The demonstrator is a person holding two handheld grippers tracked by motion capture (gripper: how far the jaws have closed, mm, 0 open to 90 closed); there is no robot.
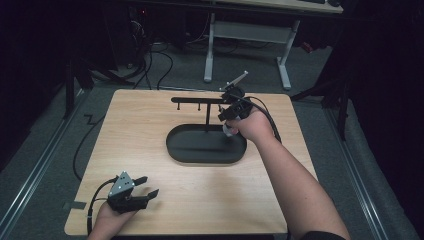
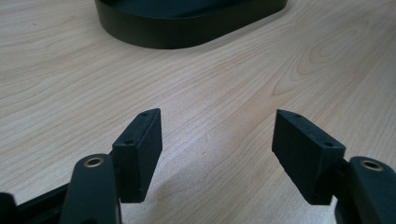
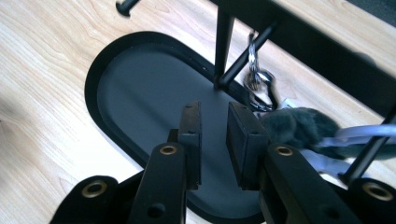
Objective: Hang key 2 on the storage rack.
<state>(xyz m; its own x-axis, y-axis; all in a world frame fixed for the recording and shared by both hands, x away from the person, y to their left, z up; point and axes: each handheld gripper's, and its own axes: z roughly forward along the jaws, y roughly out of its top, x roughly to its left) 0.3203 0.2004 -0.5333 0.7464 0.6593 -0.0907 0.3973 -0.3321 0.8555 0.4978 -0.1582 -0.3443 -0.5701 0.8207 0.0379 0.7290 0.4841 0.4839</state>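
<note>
While both hands stayed over the wooden table [image 1: 150, 130], the scene read as follows.

Keychain [image 3: 299, 126]: dark grey furry pompom on a silver metal ring with a clasp, a pale strap trailing from it; it hung from a peg of the stand, just right of the right gripper's jaws.
Stand [image 1: 206, 142]: black oval tray base with an upright post and a pegged crossbar.
Right gripper [image 3: 214, 140]: above the tray, jaws a narrow gap apart, nothing between them.
Left gripper [image 2: 217, 154]: near the table's front edge, jaws wide apart, gripping nothing.
</note>
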